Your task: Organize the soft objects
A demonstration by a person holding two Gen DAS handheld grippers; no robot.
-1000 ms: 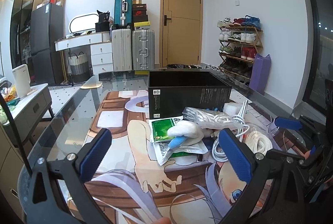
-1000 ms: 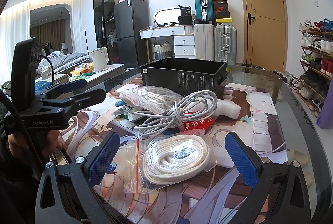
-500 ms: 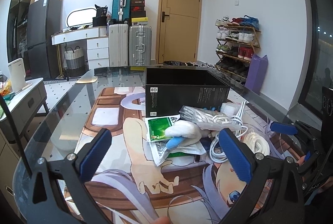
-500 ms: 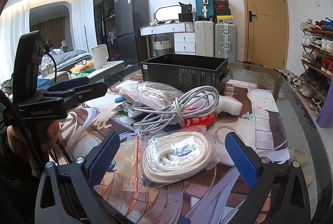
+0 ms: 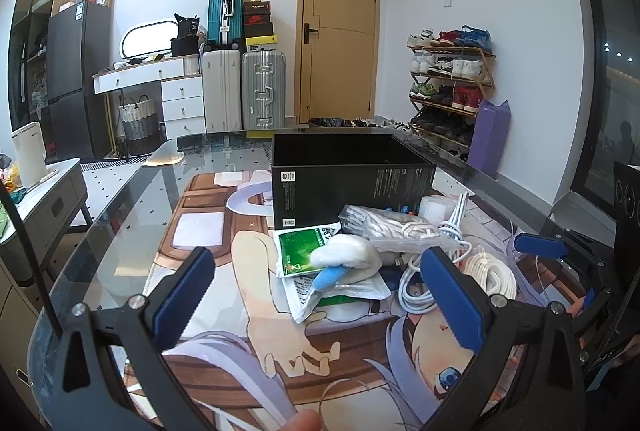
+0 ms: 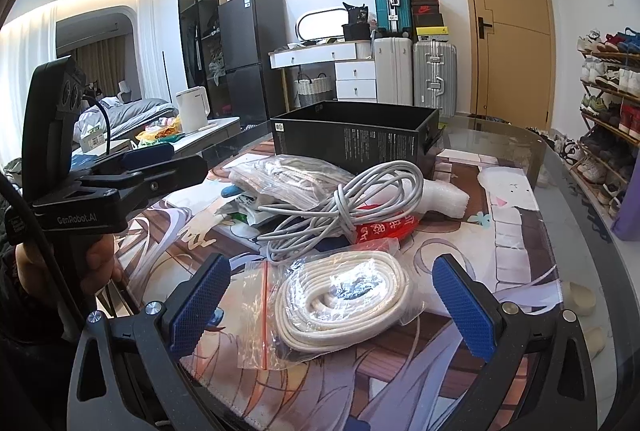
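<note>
Nearest the lens, at the bottom of the right wrist view: right gripper point(image 6: 330, 301), jaws released and wide apart, blue pads framing a coil of white rope in a clear zip bag point(image 6: 340, 301) lying on the printed table mat point(image 6: 516, 259); nothing gripped. Bottom of the left wrist view: left gripper point(image 5: 320, 295), jaws likewise released, empty, held above the mat. Left edge of the right wrist view: a hand point(image 6: 100, 257) holding the left gripper's handle. Centre of frame, behind the bagged rope: grey cable bundle point(image 6: 344, 203), loosely coiled, resting on a red printed packet point(image 6: 384, 229) and touching a second clear bag of pale cord point(image 6: 284, 179). Centre of the left wrist view: green-and-white sachet point(image 5: 298, 249), white padded item with a blue tip point(image 5: 346, 259) on top of it, flat white packets beneath. Right of the cable: white foam-wrapped piece point(image 6: 444, 195). Beyond the pile: open black box point(image 6: 356, 135), upright, on the glass table point(image 6: 532, 147). Background: suitcases, white drawers, door, shoe rack.
</note>
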